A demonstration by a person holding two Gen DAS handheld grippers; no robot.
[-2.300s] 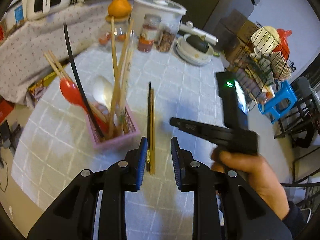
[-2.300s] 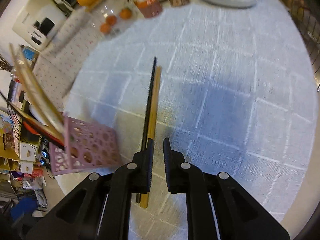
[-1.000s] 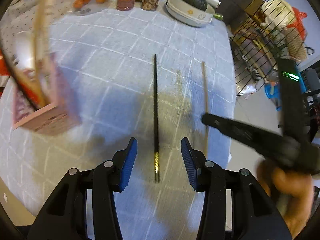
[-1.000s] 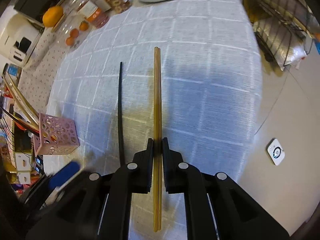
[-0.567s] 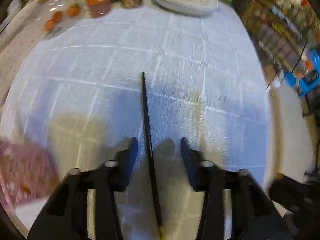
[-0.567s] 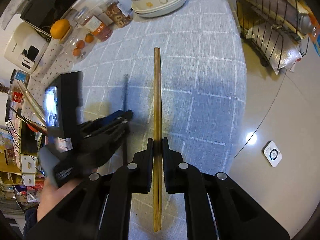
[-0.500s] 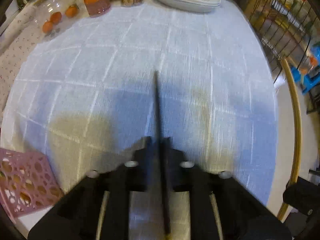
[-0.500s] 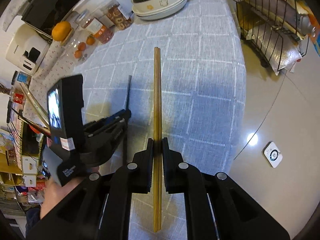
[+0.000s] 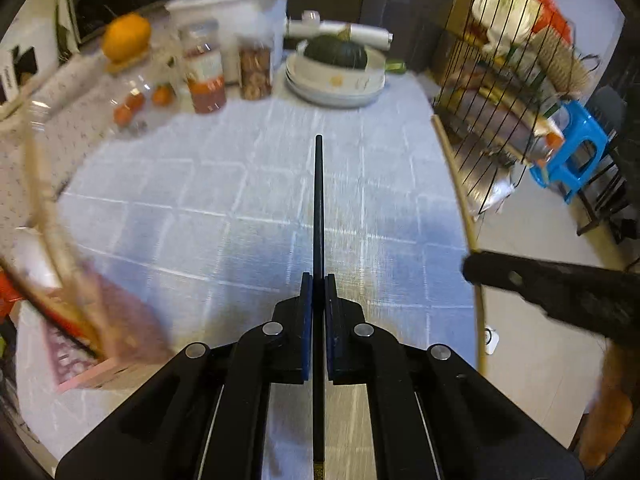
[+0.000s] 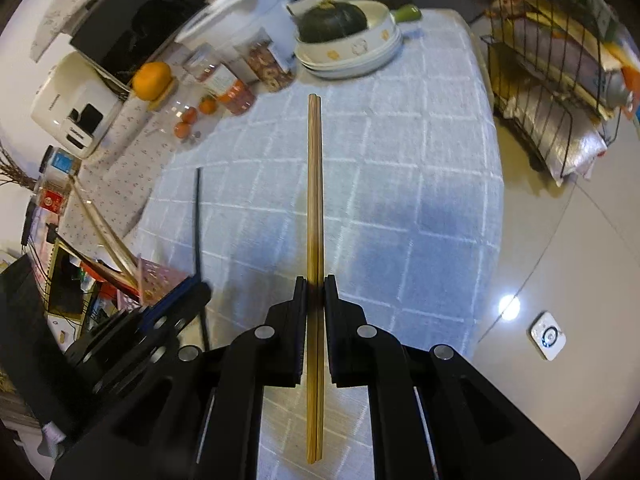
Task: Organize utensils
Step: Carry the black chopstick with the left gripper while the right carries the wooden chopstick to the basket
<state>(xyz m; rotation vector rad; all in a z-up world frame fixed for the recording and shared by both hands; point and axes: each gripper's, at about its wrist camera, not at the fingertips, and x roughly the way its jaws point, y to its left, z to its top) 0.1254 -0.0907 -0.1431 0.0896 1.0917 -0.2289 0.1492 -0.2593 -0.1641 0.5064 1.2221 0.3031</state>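
Observation:
My left gripper (image 9: 316,280) is shut on a black chopstick (image 9: 318,200) and holds it above the checked tablecloth (image 9: 224,200). My right gripper (image 10: 316,282) is shut on a wooden chopstick (image 10: 314,184), also lifted off the cloth. The black chopstick (image 10: 197,216) and left gripper (image 10: 176,304) show at the left of the right wrist view. The wooden chopstick (image 9: 456,184) and right gripper (image 9: 520,280) show at the right of the left wrist view. A pink perforated utensil holder (image 9: 100,344) with several chopsticks and spoons stands at the lower left, blurred; it also shows in the right wrist view (image 10: 156,280).
At the back of the table stand stacked plates with a green squash (image 9: 336,54), jars (image 9: 204,76), an orange (image 9: 126,36) and a white cooker (image 9: 240,4). A wire rack (image 9: 512,92) and a blue stool (image 9: 572,160) stand beyond the table's right edge.
My left gripper has closed on the black chopstick and lifted it off the cloth. My right gripper keeps the wooden chopstick and has risen higher.

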